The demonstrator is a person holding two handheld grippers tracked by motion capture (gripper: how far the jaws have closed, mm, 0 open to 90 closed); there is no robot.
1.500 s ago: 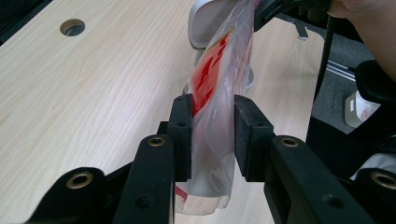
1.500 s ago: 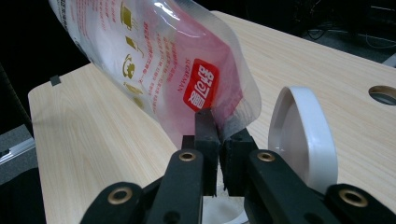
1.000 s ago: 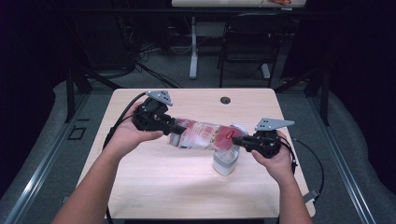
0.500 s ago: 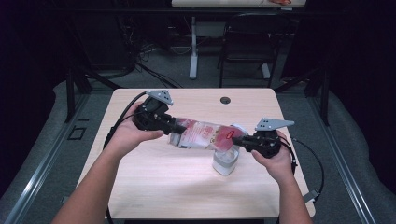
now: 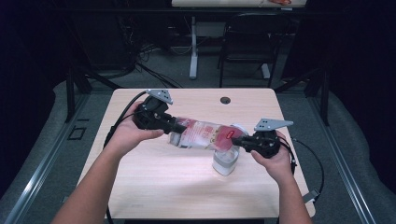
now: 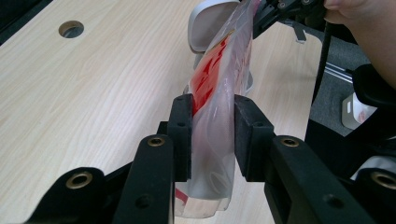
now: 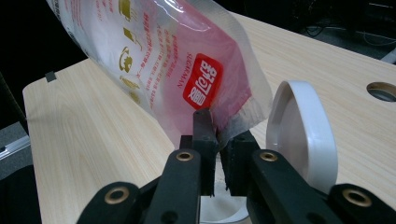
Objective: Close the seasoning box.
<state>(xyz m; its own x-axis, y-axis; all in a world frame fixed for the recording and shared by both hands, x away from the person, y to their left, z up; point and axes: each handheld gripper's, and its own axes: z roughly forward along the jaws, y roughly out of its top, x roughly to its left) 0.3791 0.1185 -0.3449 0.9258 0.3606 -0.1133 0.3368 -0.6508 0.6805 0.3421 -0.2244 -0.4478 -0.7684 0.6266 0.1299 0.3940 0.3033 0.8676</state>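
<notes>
Desk: light wood-grain top, rectangular, rounded corners. Round cable hole near the far edge, roughly mid-width. One item stands on the surface: a white container with its hinged lid flipped open, right of centre. A black cable crosses the left part of the top.

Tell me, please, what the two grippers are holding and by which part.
Both hold one clear plastic pouch with red print: the left gripper clamps one end, the right gripper pinches the opposite end's edge above the white container.
</notes>
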